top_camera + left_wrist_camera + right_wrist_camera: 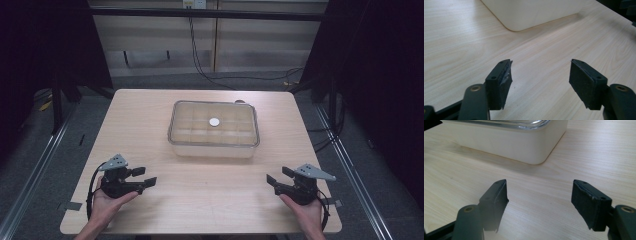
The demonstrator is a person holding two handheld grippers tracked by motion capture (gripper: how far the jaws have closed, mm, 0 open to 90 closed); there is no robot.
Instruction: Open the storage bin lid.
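Note:
A pale compartmented box (214, 131) with a clear lid stands at the middle of the wooden table (200, 195). A small round white piece (214, 121) lies on or under its lid near the centre. My left gripper (145, 177) rests near the front left, held by a hand, jaws wide apart and empty. My right gripper (277, 178) sits near the front right, likewise open and empty. In the left gripper view the box's near corner (524, 15) lies ahead of the left gripper (540, 75). In the right gripper view the box corner (524, 145) lies ahead of the right gripper (539, 195).
Black cables (200, 60) trail over the floor behind the table. Metal rails (40, 160) run along both sides. Bare tabletop lies between the two grippers and the box.

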